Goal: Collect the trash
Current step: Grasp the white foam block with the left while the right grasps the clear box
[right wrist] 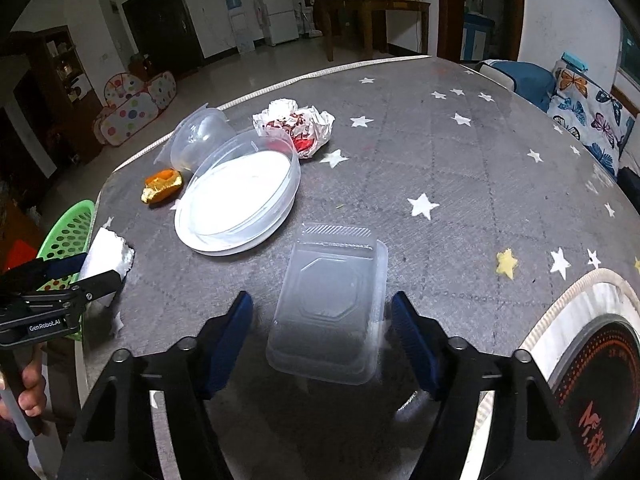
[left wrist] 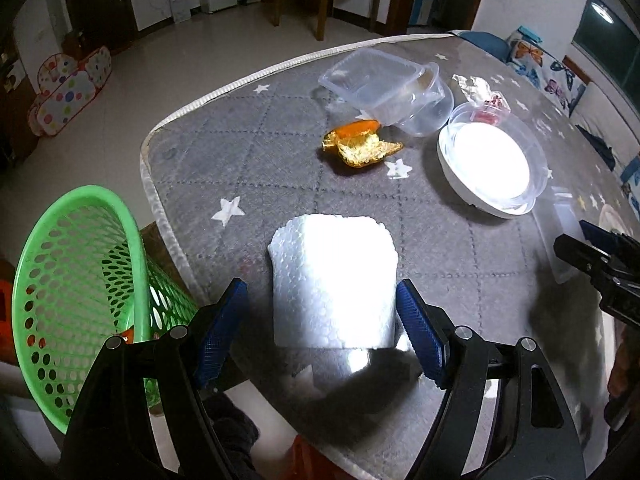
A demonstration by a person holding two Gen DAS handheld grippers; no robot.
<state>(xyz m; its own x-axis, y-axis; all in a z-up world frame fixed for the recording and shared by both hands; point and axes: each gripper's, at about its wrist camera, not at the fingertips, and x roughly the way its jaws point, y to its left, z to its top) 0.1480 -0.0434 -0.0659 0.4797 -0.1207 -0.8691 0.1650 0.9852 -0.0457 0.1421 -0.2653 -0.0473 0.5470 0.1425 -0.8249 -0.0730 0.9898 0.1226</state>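
1. Left gripper (left wrist: pixel 320 332) spread wide, blue pads either side of the white foam block (left wrist: pixel 332 280) at the table's (left wrist: pixel 460 248) near edge, no squeeze visible.
2. Green basket (left wrist: pixel 76 288) sits off the table's left.
3. Right gripper (right wrist: pixel 320 340) also apart, flanking a clear clamshell box (right wrist: pixel 332 308).
4. Beyond: white plate (right wrist: pixel 236 204), gold foil wrapper (right wrist: pixel 162 186), clear tubs (left wrist: pixel 392 88), crumpled wrapper (right wrist: pixel 296 126).

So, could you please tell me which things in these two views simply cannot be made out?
- Green basket contents: in the left wrist view its mesh wall and the left hand-held gripper hide the bottom.
- White foam block: glare washes out its top.
- Crumpled red-and-white wrapper print: too small to read in the right wrist view.
- Round burner: cut off by the frame edge, right wrist view.
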